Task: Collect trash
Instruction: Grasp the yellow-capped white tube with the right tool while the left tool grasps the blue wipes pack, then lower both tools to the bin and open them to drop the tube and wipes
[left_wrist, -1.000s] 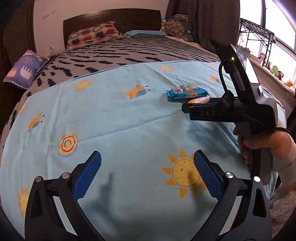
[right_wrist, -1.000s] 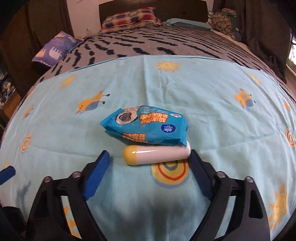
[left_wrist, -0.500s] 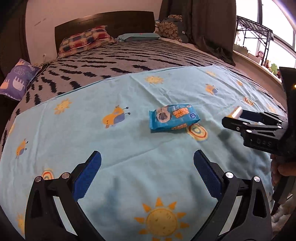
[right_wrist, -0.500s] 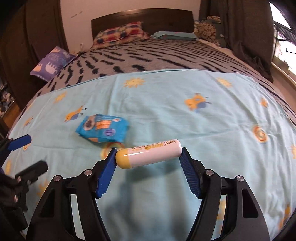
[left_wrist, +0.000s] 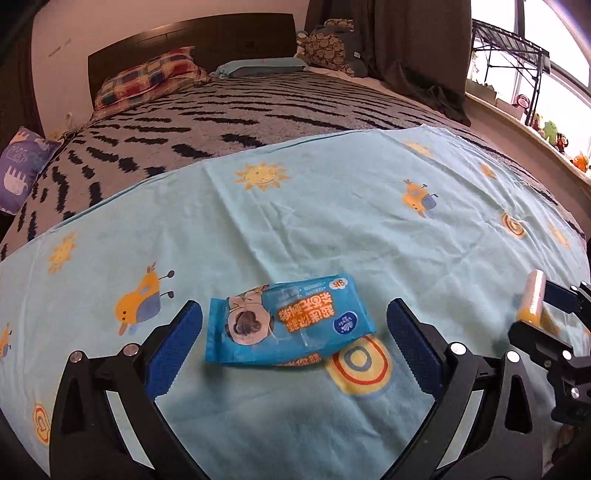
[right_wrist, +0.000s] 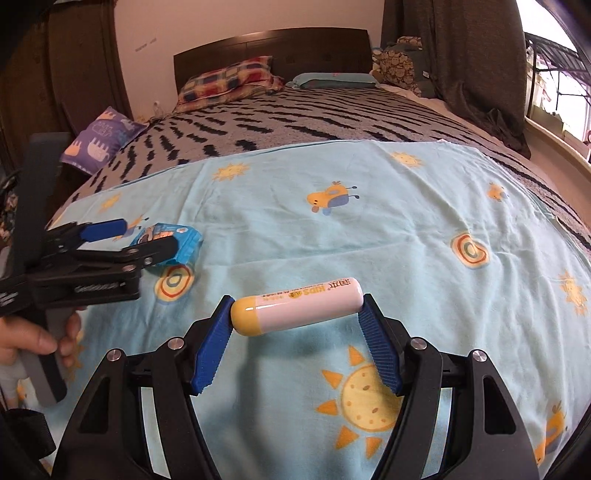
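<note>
Lighting: daylight from the blown-out white window (left_wrist: 532, 70) at the upper right of both views; panes overexposed, detail lost.
Exposure: the pale blue printed cotton sheet (left_wrist: 332, 229) evenly lit and bright; the dark wooden headboard (right_wrist: 269, 48) and the left corners murky.
Shadows: soft, under the crinkled blue plastic wet-wipe packet (left_wrist: 288, 325) and below the glossy cream-and-yellow plastic tube (right_wrist: 299, 306).
Glare: a narrow highlight along the tube's yellow end.
Blur: the black left gripper (right_wrist: 147, 240) smeared in the right view (also the hand (right_wrist: 33, 339) beneath it).
Distortion: strong fisheye bulge; black vignette at corners.
</note>
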